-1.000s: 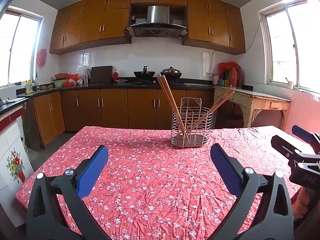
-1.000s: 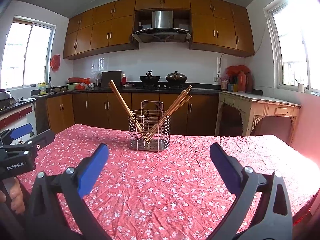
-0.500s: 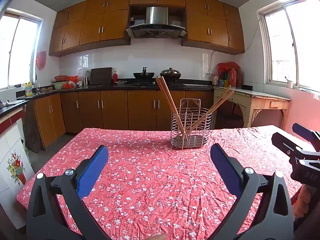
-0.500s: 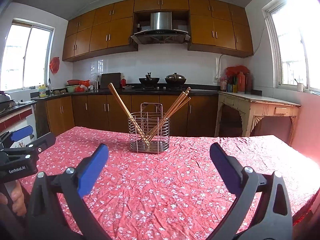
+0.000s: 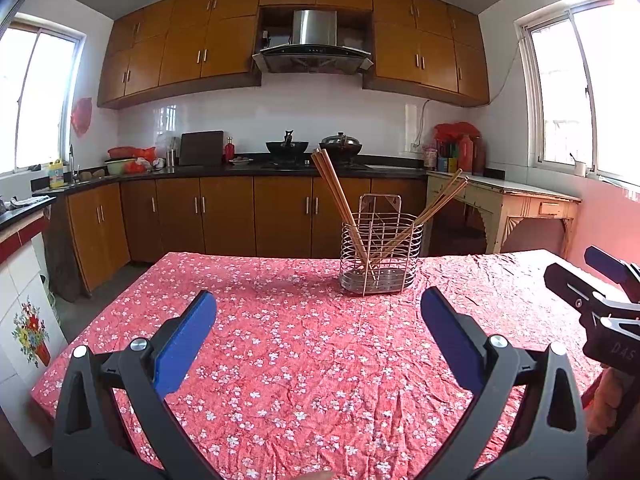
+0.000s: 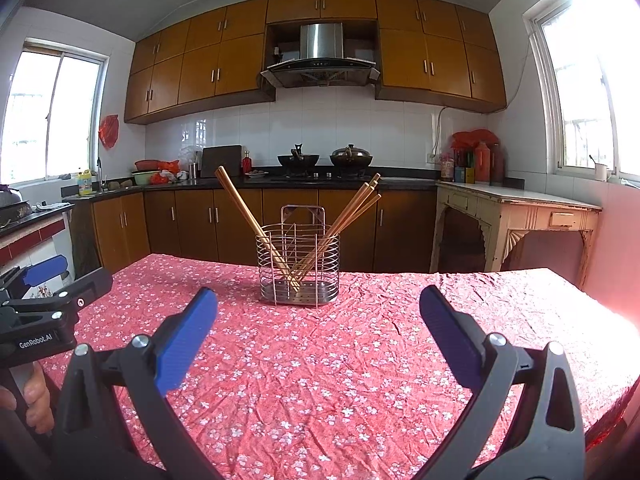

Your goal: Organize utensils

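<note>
A wire utensil holder (image 5: 380,254) (image 6: 299,265) stands upright on the red floral tablecloth (image 5: 300,344) (image 6: 340,360). Several wooden chopsticks (image 5: 338,196) (image 6: 248,214) lean out of it to both sides. My left gripper (image 5: 318,340) is open, held back from the holder with nothing between its blue pads. My right gripper (image 6: 318,340) is open as well, also short of the holder and empty. Each gripper shows at the edge of the other's view: the right one (image 5: 600,296) at the right, the left one (image 6: 44,304) at the left, with a hand (image 6: 32,400) under it.
Brown kitchen cabinets and a black counter (image 5: 240,168) with woks run along the far wall. A pale wooden side table (image 5: 520,208) (image 6: 520,216) stands at the right beyond the table. Windows flank both sides. The table's left edge (image 5: 92,344) drops to the floor.
Both views have shifted slightly, with the holder sitting a touch lower in frame. Both grippers stay open and empty; the holder and chopsticks have not moved.
</note>
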`<action>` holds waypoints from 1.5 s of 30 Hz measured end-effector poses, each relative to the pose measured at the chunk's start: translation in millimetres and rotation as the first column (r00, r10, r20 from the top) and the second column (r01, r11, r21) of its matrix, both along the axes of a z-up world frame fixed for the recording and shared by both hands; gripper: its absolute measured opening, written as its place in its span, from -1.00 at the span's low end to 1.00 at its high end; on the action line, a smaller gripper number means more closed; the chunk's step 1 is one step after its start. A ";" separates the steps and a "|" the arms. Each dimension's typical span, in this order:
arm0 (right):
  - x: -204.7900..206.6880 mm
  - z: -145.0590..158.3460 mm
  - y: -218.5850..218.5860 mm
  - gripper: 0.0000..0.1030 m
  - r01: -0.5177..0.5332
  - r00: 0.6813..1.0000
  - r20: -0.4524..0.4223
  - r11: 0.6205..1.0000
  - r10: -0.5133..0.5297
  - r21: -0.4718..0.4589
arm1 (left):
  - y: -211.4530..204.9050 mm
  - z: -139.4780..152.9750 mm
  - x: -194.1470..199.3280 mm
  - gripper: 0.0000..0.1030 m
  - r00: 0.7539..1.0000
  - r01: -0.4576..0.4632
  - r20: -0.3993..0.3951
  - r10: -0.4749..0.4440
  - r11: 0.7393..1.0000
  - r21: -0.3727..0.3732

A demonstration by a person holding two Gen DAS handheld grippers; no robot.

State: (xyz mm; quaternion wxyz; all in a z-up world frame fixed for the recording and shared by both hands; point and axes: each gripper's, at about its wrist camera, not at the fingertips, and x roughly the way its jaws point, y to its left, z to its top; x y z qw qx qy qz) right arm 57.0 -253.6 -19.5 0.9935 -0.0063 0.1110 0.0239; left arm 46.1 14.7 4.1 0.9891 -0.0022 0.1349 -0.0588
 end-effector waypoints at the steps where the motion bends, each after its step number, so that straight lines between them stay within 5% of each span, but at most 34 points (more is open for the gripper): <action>1: 0.4 -0.1 0.1 0.92 0.001 1.000 -0.001 1.000 -0.001 0.001 | -0.5 -0.1 0.3 0.96 1.000 -0.001 -0.001 0.001 1.000 0.000; 45: 2.3 -2.7 3.4 0.92 0.006 1.000 -0.005 1.000 -0.006 0.011 | -8.2 -1.9 0.5 0.96 1.000 0.011 -0.015 -0.011 1.000 0.000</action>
